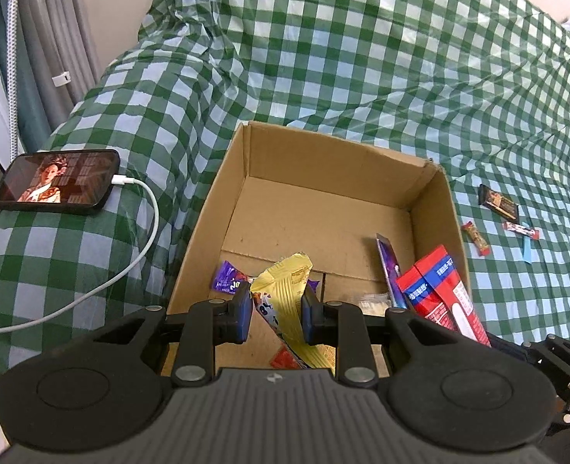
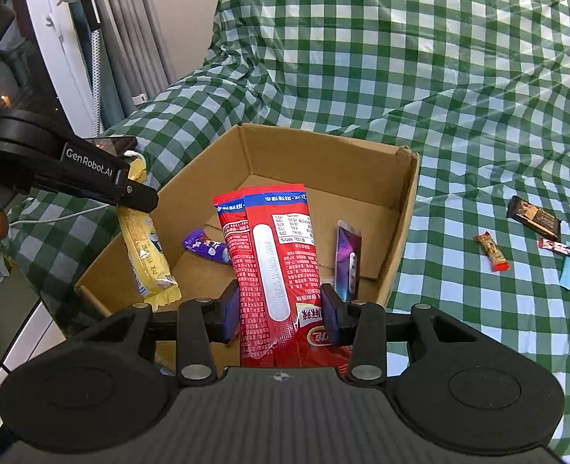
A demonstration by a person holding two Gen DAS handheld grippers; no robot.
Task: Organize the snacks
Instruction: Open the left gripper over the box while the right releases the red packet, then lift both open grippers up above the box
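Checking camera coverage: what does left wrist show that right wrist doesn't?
Left wrist only: the phone's lit screen, with its white cable seen whole.

Right wrist only: the left claw from outside, gripping the yellow pack, and the red packet's printed back.

Both: the cardboard box, a purple snack inside it, the checked cloth, four small snacks right of the box.

1. The open brown corrugated-cardboard box [image 1: 323,208] looks matt, with rough torn rims.
2. The green-and-white checked plastic sheet [image 1: 362,58] beneath it is thin, creased and faintly shiny.
3. The yellow foil snack packet [image 1: 285,290] and the red foil snack pouch [image 2: 281,255] are glossy and crinkled.
4. The black plastic gripper bodies are matt, with dull metal rivets.
5. The far-left black smartphone [image 1: 55,185] has a glossy glass screen.
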